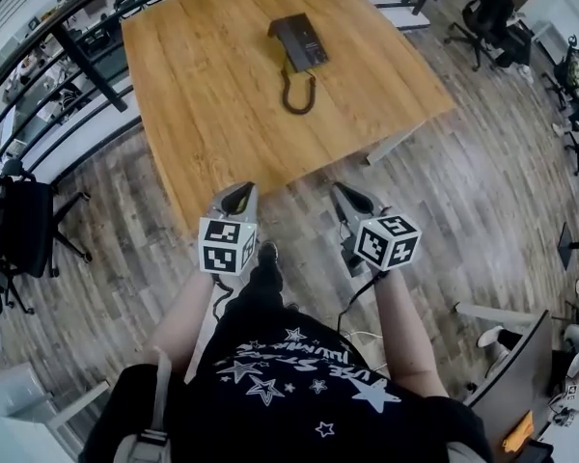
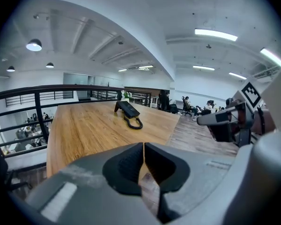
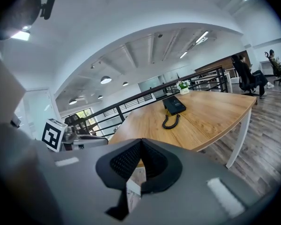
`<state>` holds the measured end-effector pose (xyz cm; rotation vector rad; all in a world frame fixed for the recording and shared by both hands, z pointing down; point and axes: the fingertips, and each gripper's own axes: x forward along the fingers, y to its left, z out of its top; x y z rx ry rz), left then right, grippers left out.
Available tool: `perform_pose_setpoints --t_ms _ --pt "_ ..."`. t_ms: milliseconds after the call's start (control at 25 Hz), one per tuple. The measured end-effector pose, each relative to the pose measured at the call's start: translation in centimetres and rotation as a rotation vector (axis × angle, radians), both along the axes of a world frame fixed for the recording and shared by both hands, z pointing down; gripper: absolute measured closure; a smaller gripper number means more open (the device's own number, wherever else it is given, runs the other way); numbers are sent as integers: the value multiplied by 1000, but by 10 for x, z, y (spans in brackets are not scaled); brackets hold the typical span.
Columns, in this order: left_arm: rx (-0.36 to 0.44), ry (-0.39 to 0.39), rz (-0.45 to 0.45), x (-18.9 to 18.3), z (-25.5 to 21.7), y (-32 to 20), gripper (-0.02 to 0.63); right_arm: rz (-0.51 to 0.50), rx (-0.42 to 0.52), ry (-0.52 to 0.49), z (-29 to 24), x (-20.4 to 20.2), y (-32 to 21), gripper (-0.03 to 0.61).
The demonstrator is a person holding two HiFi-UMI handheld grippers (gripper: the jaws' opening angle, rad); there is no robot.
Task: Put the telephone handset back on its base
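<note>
A dark desk telephone [image 1: 300,40] lies at the far end of the wooden table [image 1: 212,114], its coiled cord [image 1: 297,95] looping toward me. It also shows small in the left gripper view as the telephone [image 2: 127,108] and in the right gripper view as the telephone [image 3: 174,105]. Whether the handset rests in its cradle is too small to tell. My left gripper [image 1: 238,194] and right gripper [image 1: 346,194] are held close to my body over the floor, short of the table's near edge. Both are shut with nothing between the pads.
A black railing [image 1: 77,61] runs along the table's left and far sides. An office chair [image 1: 17,230] stands at the left and another chair [image 1: 492,13] at the far right. A small potted plant [image 3: 182,86] sits at the table's far edge. Wood flooring lies between me and the table.
</note>
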<state>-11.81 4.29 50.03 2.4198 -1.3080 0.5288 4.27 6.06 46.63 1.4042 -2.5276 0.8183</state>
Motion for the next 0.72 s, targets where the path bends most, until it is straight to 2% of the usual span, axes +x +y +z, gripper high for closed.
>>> perform_pose_setpoints --t_ms 720 --pt "35 2 -43 -15 -26 109 612 2 66 -7 -34 6 106 580"
